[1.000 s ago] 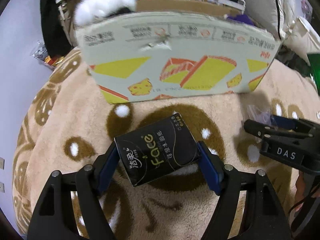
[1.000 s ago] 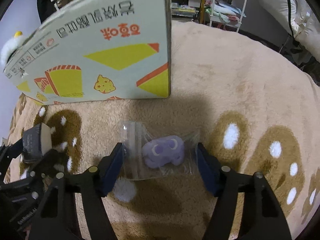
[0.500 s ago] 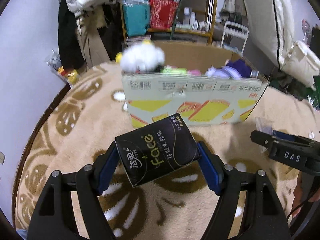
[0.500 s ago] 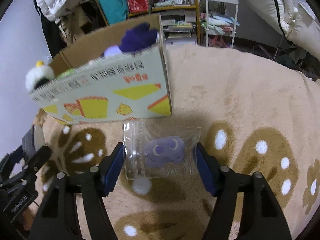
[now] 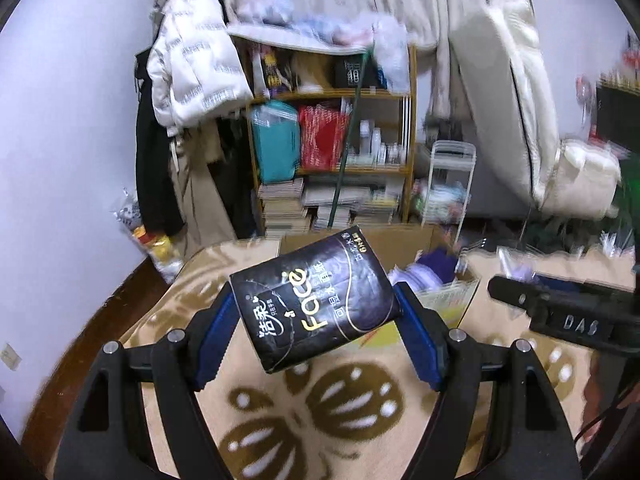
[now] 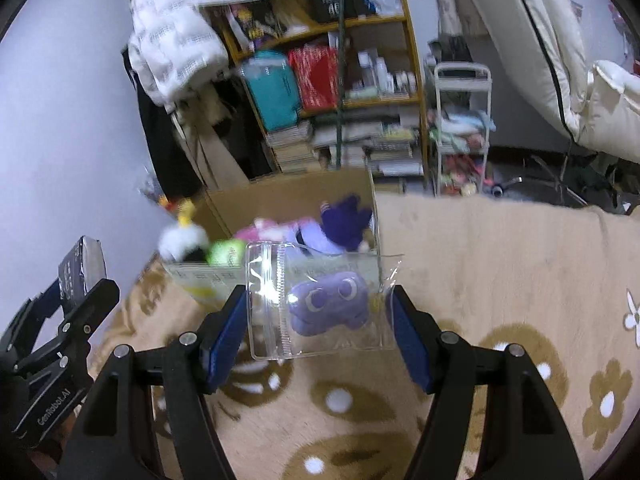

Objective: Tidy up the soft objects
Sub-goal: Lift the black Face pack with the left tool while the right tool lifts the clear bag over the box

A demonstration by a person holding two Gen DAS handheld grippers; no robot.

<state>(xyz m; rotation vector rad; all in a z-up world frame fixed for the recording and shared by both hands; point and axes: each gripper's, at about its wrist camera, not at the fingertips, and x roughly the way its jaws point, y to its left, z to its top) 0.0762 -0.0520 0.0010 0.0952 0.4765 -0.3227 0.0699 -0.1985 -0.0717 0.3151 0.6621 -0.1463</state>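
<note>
Black tissue pack clamped in left gripper, bagged purple plush in right gripper, both lifted short of cardboard box. Carry step; next: move over opening, release.

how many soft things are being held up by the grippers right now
2: a black tissue pack in the left gripper, and a bagged purple plush in the right gripper. More plush toys sit in the cardboard box.

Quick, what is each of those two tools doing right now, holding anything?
Left tool: closed on the black tissue pack, lifted off the rug.
Right tool: closed on the clear bag with a purple plush toy inside.
</note>
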